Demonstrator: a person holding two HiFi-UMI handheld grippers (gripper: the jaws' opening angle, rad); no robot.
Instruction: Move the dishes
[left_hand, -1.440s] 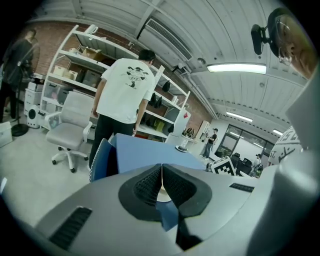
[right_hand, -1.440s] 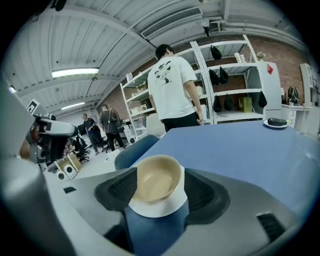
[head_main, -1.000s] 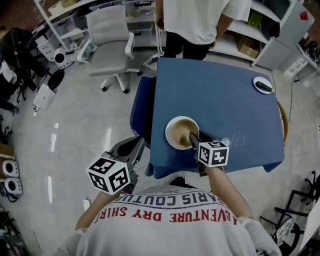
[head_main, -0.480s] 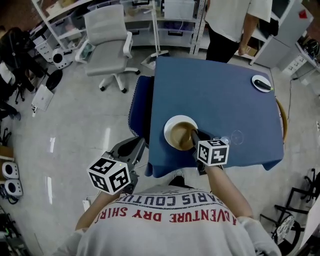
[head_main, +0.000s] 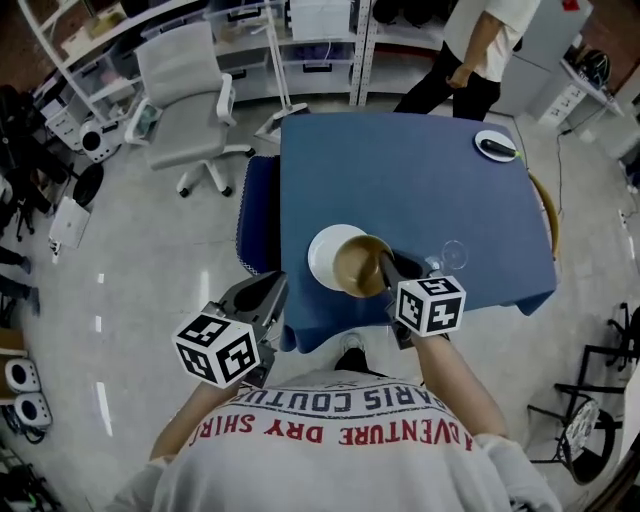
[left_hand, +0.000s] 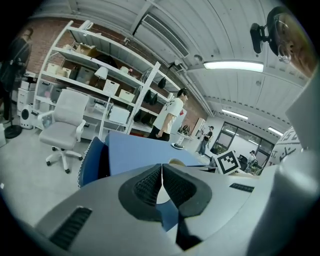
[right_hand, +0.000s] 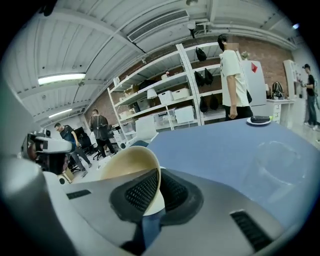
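A tan bowl (head_main: 360, 268) hangs tilted just above the blue table (head_main: 400, 190), with its left part over a white plate (head_main: 320, 258). My right gripper (head_main: 386, 268) is shut on the bowl's near rim, one finger inside and one outside. In the right gripper view the bowl (right_hand: 131, 162) stands up between the pads of the right gripper (right_hand: 159, 174). My left gripper (head_main: 272, 290) hovers off the table's left front corner, over the floor. In its own view the left gripper (left_hand: 162, 172) is shut on nothing.
A clear glass (head_main: 453, 254) stands just right of the bowl. A small plate with a dark object (head_main: 497, 146) sits at the far right corner. A blue chair (head_main: 255, 215) is tucked at the table's left side, with an office chair (head_main: 185, 75) beyond. A person (head_main: 480, 45) stands behind the table.
The bowl has come up off the white plate and shifted right, tilted, in my right gripper. The person behind the table has walked to the right. The left gripper stays put.
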